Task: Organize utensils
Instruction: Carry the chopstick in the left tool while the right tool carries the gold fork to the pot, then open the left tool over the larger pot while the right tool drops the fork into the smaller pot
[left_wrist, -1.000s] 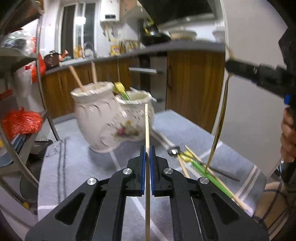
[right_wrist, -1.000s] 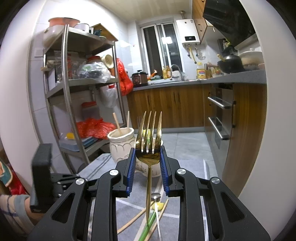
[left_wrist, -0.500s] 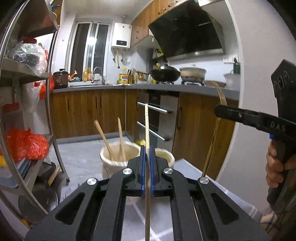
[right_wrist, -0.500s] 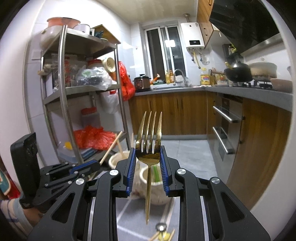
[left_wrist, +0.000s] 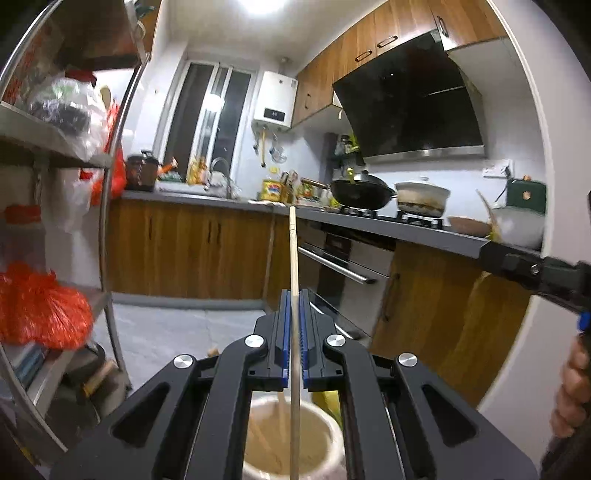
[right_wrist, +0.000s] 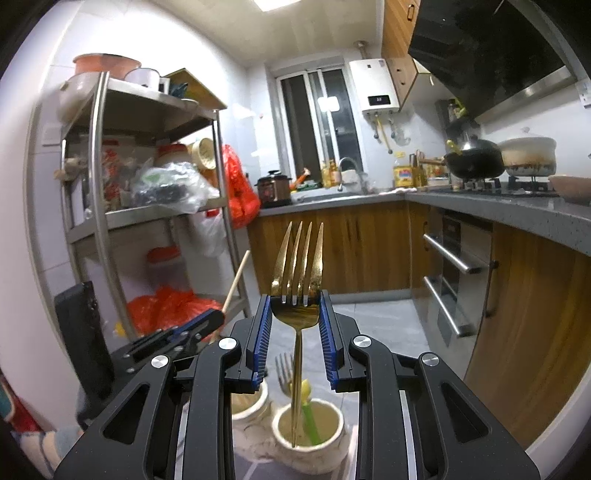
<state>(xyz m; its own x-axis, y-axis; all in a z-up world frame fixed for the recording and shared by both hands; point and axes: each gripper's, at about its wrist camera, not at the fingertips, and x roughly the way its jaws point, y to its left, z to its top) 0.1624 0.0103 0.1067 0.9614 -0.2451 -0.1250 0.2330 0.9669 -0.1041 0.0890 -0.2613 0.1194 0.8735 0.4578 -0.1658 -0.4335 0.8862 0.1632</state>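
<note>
My left gripper (left_wrist: 293, 314) is shut on a wooden chopstick (left_wrist: 292, 266) that stands upright, its lower end hanging over the mouth of a cream ceramic jar (left_wrist: 325, 424) holding other chopsticks. My right gripper (right_wrist: 294, 317) is shut on a gold fork (right_wrist: 298, 258), tines up, handle hanging down over a second cream jar (right_wrist: 334, 443) that holds a green-handled utensil (right_wrist: 309, 417) and another fork (right_wrist: 283, 373). The chopstick jar (right_wrist: 248, 410) stands left of it. In the right wrist view the left gripper (right_wrist: 218, 316) shows at left with its chopstick (right_wrist: 236, 280). The right gripper's body (left_wrist: 532, 269) shows at right in the left wrist view.
A metal shelf rack (right_wrist: 99, 192) with bags and red plastic (left_wrist: 40, 310) stands at left. Wooden cabinets and a grey counter (right_wrist: 517, 210) with a wok (left_wrist: 360, 192) and pot run along the back and right. A hand (left_wrist: 570, 391) holds the right gripper's handle.
Both grippers have risen and now hang above the two jars. The views tilted up from the table mat to the kitchen. Grips on the chopstick and the fork are unchanged.
</note>
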